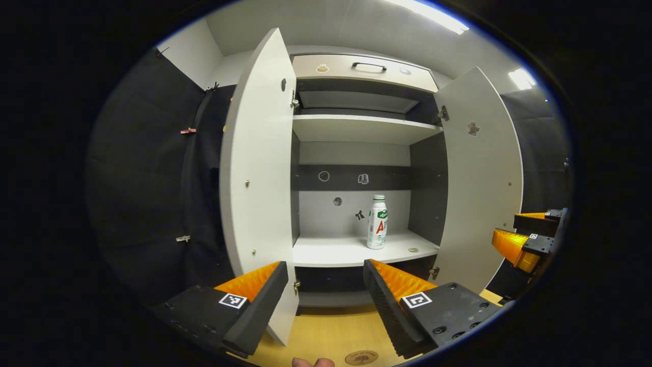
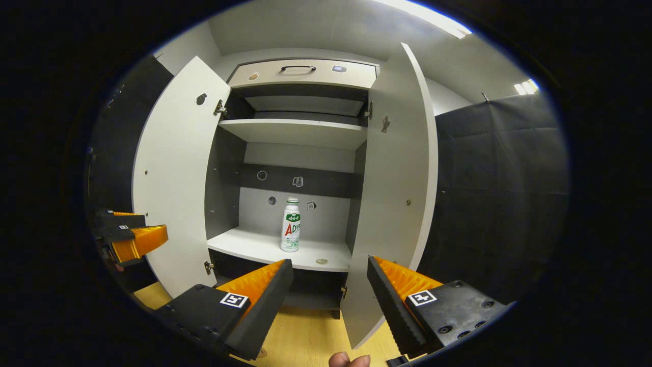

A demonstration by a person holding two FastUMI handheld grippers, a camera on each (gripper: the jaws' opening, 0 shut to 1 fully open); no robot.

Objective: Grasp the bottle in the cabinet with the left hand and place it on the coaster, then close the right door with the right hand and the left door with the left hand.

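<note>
A white bottle (image 1: pixel 377 222) with a green and red label stands upright on the cabinet's lower shelf (image 1: pixel 351 251), toward its right side; the right gripper view has the same bottle (image 2: pixel 291 225). Both cabinet doors stand wide open: the left door (image 1: pixel 257 173) and the right door (image 1: pixel 479 173). My left gripper (image 1: pixel 326 298) is open, low in front of the shelf and well short of the bottle. My right gripper (image 2: pixel 331 300) is open too, near the right door's (image 2: pixel 397 188) edge. A round coaster (image 1: pixel 361 357) lies on the wooden tabletop below my left gripper.
An upper shelf (image 1: pixel 356 127) and a drawer with a handle (image 1: pixel 368 66) sit above. A small round disc (image 1: pixel 413 250) lies on the lower shelf right of the bottle. The other gripper shows at the right edge (image 1: pixel 524 239) and left edge (image 2: pixel 127 234). Black cloth walls flank the cabinet.
</note>
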